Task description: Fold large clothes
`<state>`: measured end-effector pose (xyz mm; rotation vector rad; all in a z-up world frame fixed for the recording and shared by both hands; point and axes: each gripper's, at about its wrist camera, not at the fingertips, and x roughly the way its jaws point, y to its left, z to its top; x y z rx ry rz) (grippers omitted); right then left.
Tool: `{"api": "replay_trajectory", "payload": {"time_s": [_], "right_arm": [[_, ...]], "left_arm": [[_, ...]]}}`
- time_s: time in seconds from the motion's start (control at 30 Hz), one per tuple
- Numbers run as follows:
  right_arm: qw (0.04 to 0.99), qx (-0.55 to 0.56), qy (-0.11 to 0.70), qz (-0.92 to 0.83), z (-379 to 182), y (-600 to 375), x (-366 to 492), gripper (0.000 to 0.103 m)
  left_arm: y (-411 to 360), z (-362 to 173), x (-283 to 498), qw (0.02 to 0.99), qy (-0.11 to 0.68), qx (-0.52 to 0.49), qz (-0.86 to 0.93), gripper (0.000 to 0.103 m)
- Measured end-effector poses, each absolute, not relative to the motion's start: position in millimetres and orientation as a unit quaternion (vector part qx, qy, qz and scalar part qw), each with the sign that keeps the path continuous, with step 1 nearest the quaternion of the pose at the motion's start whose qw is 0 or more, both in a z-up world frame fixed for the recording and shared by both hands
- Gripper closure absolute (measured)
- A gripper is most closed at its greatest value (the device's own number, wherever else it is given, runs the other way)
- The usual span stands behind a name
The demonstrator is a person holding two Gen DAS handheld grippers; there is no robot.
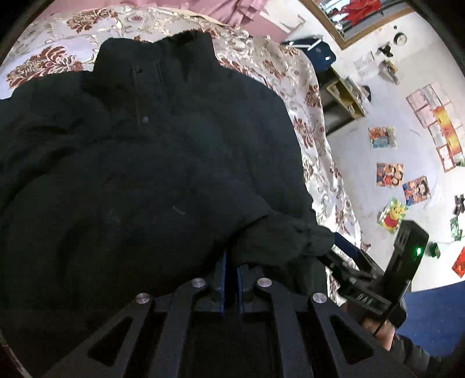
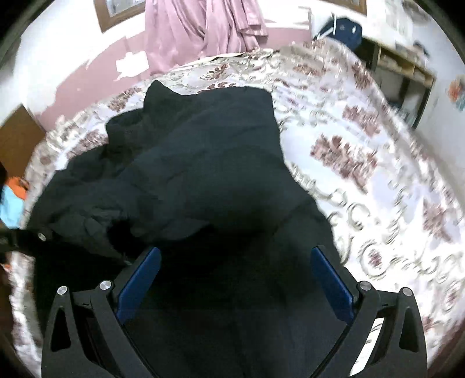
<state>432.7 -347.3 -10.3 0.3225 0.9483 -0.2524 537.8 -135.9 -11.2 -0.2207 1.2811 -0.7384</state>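
Note:
A large black padded jacket [image 1: 151, 151] lies spread on a floral bedspread [image 1: 314, 122], collar towards the far side. My left gripper [image 1: 231, 261] is shut on the jacket's near edge, with dark fabric bunched over its blue pads. The right gripper [image 1: 345, 250] shows at the lower right of the left wrist view, beside the bunched hem. In the right wrist view the jacket [image 2: 203, 162] fills the middle of the bed [image 2: 377, 180]. My right gripper [image 2: 235, 256] is open, its blue pads [image 2: 331, 279] wide apart above the jacket's near hem, holding nothing.
Pink curtains [image 2: 203, 26] hang at the far wall. A wooden shelf [image 1: 345, 96] and a blue object [image 1: 316, 55] stand beside the bed. Posters [image 1: 389, 174] cover the white wall. An orange and blue item [image 2: 11, 200] lies at the bed's left edge.

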Motion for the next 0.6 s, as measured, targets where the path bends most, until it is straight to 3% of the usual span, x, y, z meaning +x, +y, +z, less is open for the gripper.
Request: {"api": "replay_trajectory", "payload": {"time_s": [0.37, 0.53, 0.6], "right_arm": [[0.826, 0.35, 0.439, -0.05, -42, -376, 419, 0.002], [0.784, 0.402, 0.472, -0.015, -67, -375, 421, 0.001], [0.768, 0.403, 0.498, -0.008, -77, -365, 424, 0.001]], "left_arm": [[-137, -26, 522, 0.722, 0.605, -0.03, -0.335, 0.088], [-134, -39, 507, 0.716, 0.618, 0.024, -0.323, 0.086], [-136, -43, 502, 0.715, 0.619, 0.039, -0.322, 0.079]]}}
